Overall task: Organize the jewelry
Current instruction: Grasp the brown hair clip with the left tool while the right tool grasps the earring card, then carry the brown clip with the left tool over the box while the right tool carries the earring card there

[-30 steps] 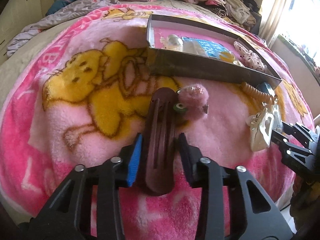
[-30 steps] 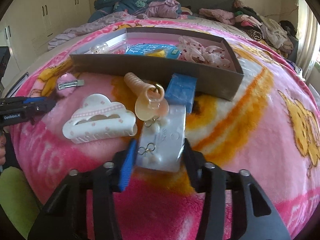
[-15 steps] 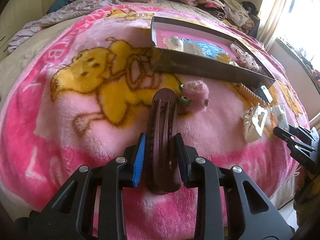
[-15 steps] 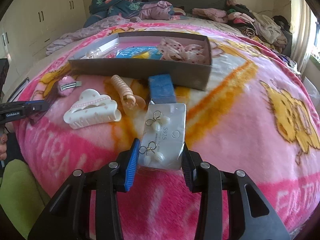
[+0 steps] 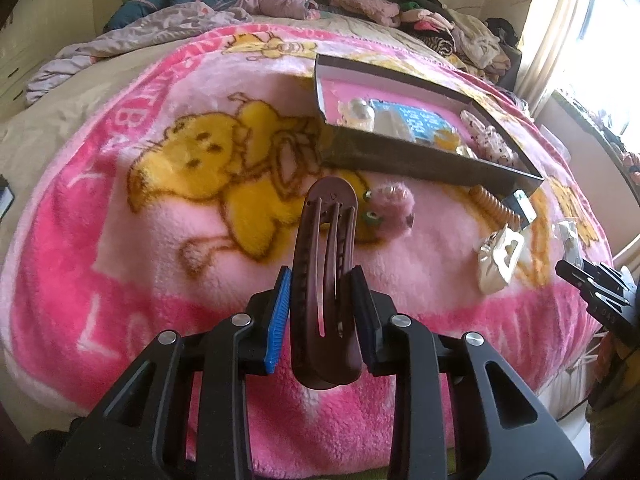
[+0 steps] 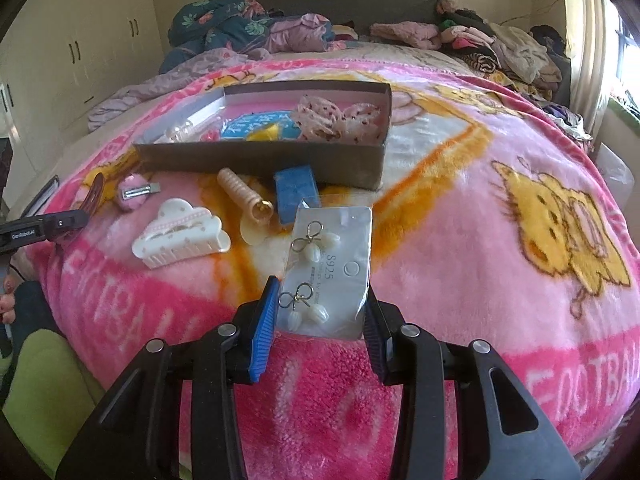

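Observation:
My left gripper [image 5: 322, 308] is shut on a long brown hair clip [image 5: 326, 276], held above the pink blanket. In the right wrist view my right gripper [image 6: 322, 316] is shut on a clear packet of bow earrings [image 6: 332, 268], lifted off the blanket. The open cardboard box [image 6: 260, 156] lies beyond, with a blue card, a yellow item and speckled scrunchies inside. On the blanket in front of it lie a white claw clip [image 6: 180, 236], a peach spiral hair tie [image 6: 244, 196], a small blue box [image 6: 298, 192] and a pink fuzzy clip [image 6: 136, 194]. The left gripper shows at the left edge there.
The pink cartoon blanket [image 5: 140, 208] covers a bed. Piled clothes and bedding [image 6: 248, 32] lie at the far end, cupboards [image 6: 80, 48] stand left, and a curtained window [image 5: 580, 32] is on the right. A green surface [image 6: 36, 380] sits below the bed's near edge.
Both grippers have risen and pulled back from the box with their items. The brown clip and the earring packet are now off the blanket.

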`<state>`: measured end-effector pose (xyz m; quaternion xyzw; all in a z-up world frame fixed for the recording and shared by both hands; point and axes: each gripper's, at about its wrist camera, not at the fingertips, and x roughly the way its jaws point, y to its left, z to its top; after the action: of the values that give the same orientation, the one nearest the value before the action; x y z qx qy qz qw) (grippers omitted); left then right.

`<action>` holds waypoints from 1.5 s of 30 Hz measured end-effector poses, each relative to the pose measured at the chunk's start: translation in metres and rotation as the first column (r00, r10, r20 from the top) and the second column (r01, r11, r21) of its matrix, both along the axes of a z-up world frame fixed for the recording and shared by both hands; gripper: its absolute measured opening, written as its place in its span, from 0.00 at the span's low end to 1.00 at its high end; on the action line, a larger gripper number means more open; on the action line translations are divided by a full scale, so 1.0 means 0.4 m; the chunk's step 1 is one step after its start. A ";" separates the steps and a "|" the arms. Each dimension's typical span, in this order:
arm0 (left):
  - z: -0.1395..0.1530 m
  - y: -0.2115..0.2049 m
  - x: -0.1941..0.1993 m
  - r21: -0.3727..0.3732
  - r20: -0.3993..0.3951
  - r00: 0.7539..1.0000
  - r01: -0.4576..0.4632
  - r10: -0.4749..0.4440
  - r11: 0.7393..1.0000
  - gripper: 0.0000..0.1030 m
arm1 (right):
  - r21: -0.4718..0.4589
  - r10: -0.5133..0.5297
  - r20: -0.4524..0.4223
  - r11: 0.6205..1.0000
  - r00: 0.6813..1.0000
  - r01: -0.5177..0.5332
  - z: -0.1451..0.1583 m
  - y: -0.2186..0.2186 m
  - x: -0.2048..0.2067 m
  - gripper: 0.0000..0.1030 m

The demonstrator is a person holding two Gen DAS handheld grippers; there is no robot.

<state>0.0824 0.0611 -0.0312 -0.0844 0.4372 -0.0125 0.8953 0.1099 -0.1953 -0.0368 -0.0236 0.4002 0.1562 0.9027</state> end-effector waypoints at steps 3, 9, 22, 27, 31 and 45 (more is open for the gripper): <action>0.017 0.001 0.009 -0.002 0.012 1.000 -0.002 0.002 1.000 0.22 | 0.015 0.006 0.006 1.000 1.000 -0.006 0.014 0.005 0.005 0.36; 0.041 -0.004 0.040 0.001 0.026 1.000 0.010 -0.010 1.000 0.22 | 0.036 0.020 0.022 0.999 1.000 -0.020 0.040 0.017 0.022 0.36; 0.100 -0.044 0.124 0.000 0.062 0.996 0.061 -0.061 0.998 0.22 | 0.057 0.042 0.055 0.997 0.998 -0.045 0.085 0.041 0.084 0.36; 0.118 -0.063 0.147 -0.007 0.079 0.994 0.080 -0.079 0.997 0.22 | 0.055 0.053 0.060 0.997 0.997 -0.056 0.090 0.055 0.095 0.36; 0.131 -0.085 0.177 -0.008 0.088 0.991 0.100 -0.099 0.995 0.22 | 0.056 0.049 0.068 0.997 0.996 -0.053 0.101 0.059 0.108 0.36; 0.161 -0.145 0.265 -0.011 0.121 0.981 0.155 -0.153 0.988 0.22 | 0.053 0.036 0.085 0.998 0.996 -0.040 0.120 0.062 0.166 0.36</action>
<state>0.1885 0.0032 0.0332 -0.0583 0.3878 -0.0912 0.9154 0.1762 -0.1705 0.0111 -0.0131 0.3569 0.1832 0.9159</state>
